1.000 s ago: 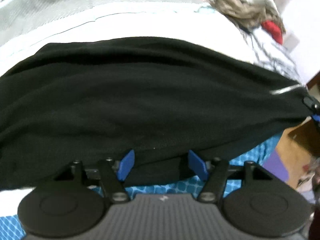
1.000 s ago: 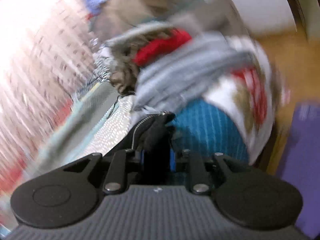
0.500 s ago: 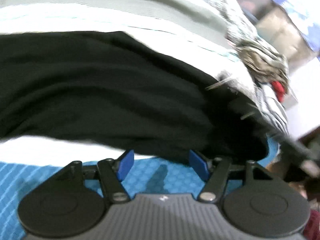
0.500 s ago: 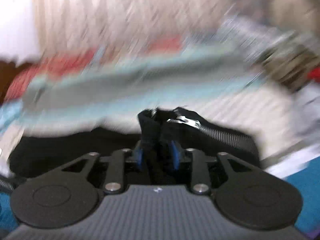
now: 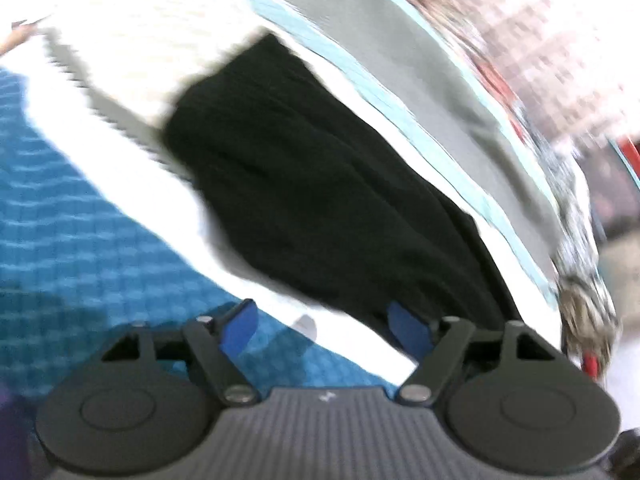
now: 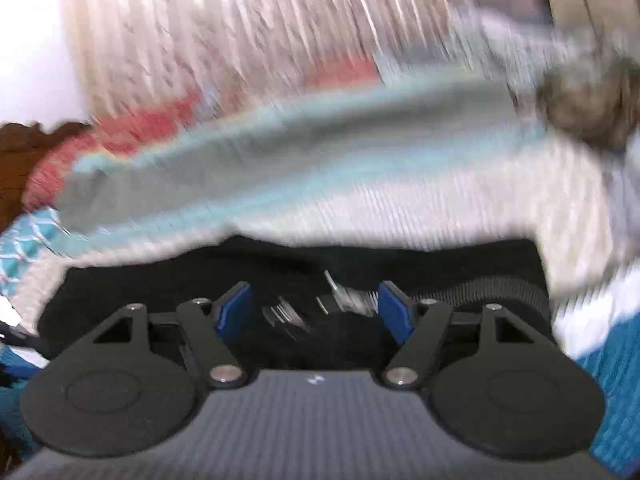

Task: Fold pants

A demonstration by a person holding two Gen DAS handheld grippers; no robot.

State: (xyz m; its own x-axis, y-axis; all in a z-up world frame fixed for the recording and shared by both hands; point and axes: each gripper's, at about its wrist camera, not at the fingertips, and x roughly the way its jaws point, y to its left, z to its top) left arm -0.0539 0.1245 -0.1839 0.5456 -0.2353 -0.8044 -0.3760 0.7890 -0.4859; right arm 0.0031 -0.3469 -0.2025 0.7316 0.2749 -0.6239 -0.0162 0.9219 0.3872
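Note:
The black pants (image 5: pixel 320 184) lie folded on the white and blue bedspread, running from the upper middle down to the right in the left wrist view. My left gripper (image 5: pixel 326 330) is open and empty, just off the pants' near edge. In the right wrist view the pants (image 6: pixel 160 284) lie right in front, with the waistband (image 6: pixel 496 288) and a blurred metal zipper (image 6: pixel 340 296) between the open jaws. My right gripper (image 6: pixel 314 308) is open and holds nothing.
A grey and light-blue blanket (image 5: pixel 420 64) lies beyond the pants. A pile of mixed clothes (image 5: pixel 584 308) sits at the right. A pale curtain (image 6: pixel 240 40) and a dark wooden bed end (image 6: pixel 24 152) stand behind. The blue patterned bedspread (image 5: pixel 64 216) spreads to the left.
My right gripper carried the waistband end over onto the pants and opened, letting it go. My left gripper stayed open and swung left, away from the pants' edge.

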